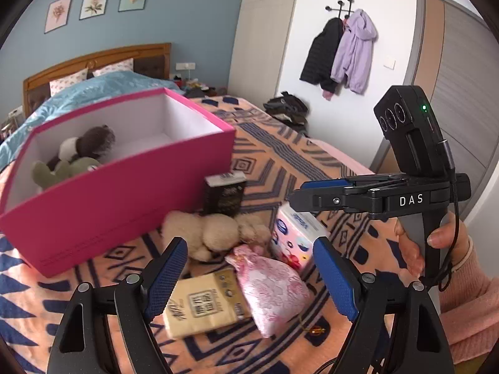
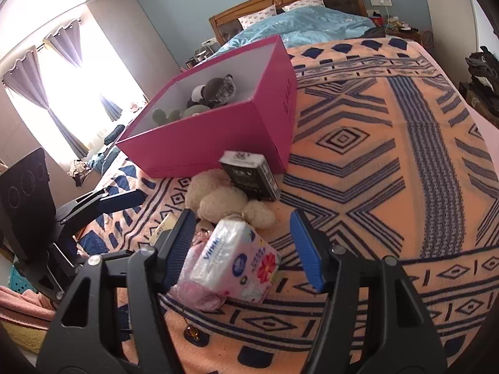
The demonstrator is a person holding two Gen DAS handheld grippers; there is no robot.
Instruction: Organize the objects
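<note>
Pink box (image 1: 124, 193), upper left of the left wrist frame, sits open on the patterned blanket (image 2: 389, 162). Inside already: a dark plush (image 1: 93, 140) and a green plush (image 1: 59, 171), so sorting looks partly done.

Still loose on the blanket, lower centre of the frame, just in front of the box: beige teddy (image 1: 212, 233), black packet (image 1: 223, 196) standing behind it and close against the box wall, tissue pack (image 2: 237, 265) with the flower print, pink lace pouch (image 1: 271, 290), yellow flat packet (image 1: 202, 308). Five items left by my count; they crowd together, teddy touching the black packet, pouch overlapping the yellow packet's edge.

Left gripper (image 1: 252, 280): fingers wide apart, nothing pinched, hovering over the yellow packet and pouch. Right gripper (image 2: 246, 249): fingers moderately apart, tissue pack sits between them in view but the pads are not pressing it, so empty too. A hand (image 1: 418, 246) in a pink sleeve holds the right gripper's handle at right of the left wrist frame.

Judgement: early-to-mid task, next grabs likely the tissue pack and the pouch or yellow packet.
</note>
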